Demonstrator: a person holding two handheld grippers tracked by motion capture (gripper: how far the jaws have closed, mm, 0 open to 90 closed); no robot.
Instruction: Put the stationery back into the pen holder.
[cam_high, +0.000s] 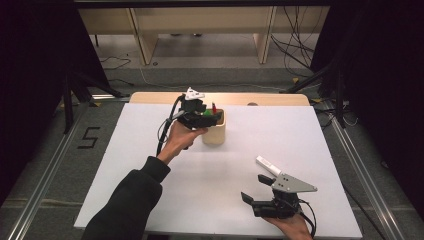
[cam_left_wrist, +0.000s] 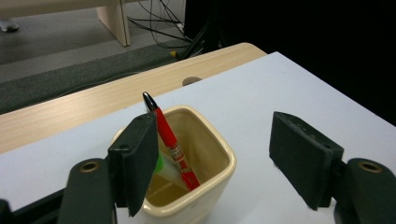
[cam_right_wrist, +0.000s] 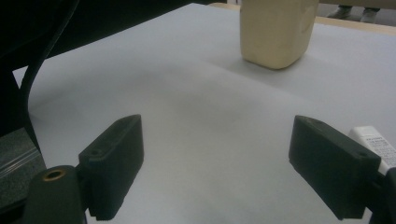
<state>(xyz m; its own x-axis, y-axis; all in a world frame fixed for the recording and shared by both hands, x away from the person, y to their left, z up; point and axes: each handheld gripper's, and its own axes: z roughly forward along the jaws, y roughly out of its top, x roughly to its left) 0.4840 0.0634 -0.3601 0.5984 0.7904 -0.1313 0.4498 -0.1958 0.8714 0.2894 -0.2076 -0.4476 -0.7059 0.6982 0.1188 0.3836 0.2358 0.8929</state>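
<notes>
A cream square cup (cam_high: 214, 132) (cam_left_wrist: 223, 155) (cam_right_wrist: 275, 32) stands on the white sheet (cam_high: 140, 150) near its far middle. A red pen (cam_left_wrist: 173, 145) (cam_high: 214, 107) leans upright inside it, and beside the pen is something green (cam_left_wrist: 160, 164) (cam_high: 207, 113). My left gripper (cam_high: 206, 118) (cam_left_wrist: 217, 140) hovers just over the cup's mouth, open, with its jaws apart and nothing pressed between the pads. My right gripper (cam_high: 254, 189) (cam_right_wrist: 219, 163) rests low near the front right of the sheet, open and empty. A white marker (cam_high: 268, 165) (cam_right_wrist: 373, 140) lies just beyond its right jaw.
The sheet covers a wooden table (cam_high: 165, 97) whose far strip has a round hole (cam_left_wrist: 191, 80). Beyond it are floor, cables (cam_high: 300, 50) and bench legs. The person's dark sleeve (cam_high: 125, 205) crosses the front left of the sheet.
</notes>
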